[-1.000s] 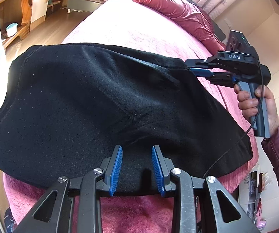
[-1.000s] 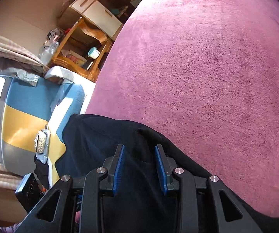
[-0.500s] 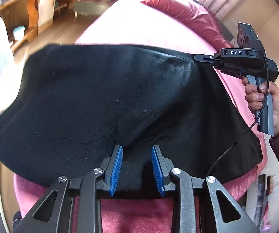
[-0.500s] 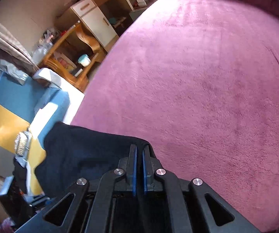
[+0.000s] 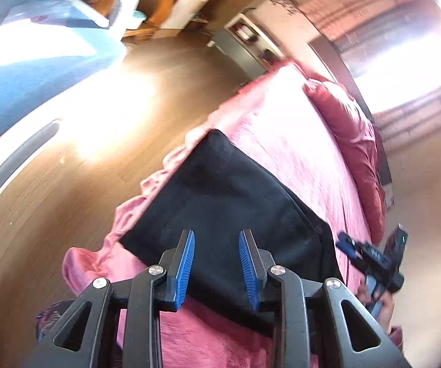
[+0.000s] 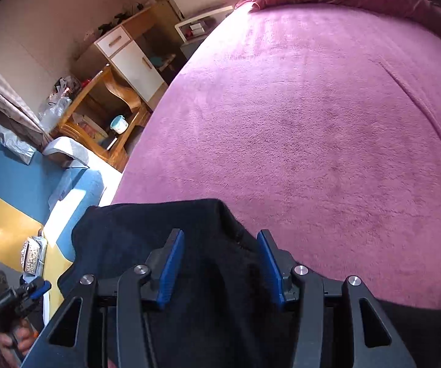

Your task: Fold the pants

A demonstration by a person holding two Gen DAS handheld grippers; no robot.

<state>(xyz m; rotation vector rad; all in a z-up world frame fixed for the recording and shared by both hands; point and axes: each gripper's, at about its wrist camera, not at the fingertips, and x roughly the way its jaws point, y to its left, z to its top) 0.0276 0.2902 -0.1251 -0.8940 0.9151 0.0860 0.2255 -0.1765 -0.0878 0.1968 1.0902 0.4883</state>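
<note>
We have the black pants folded into a compact slab lying on the pink bedspread, near the bed's edge by the wooden floor; a fold looks just laid, and we judge this the release step. Our left tongs stand partly open over the near edge of the cloth, the blue pads not visibly pressing it. Our right tongs are wider apart, their jaws having just been opening, with dark fabric below and between them but not pinched. Compared with a moment ago, the right tongs were clamped on the pants' edge and have let go, and the wide black spread in the left view now appears narrower, with the view swung toward the floor. Next we likely need to smooth the stack or take a fresh edge for another fold.
</note>
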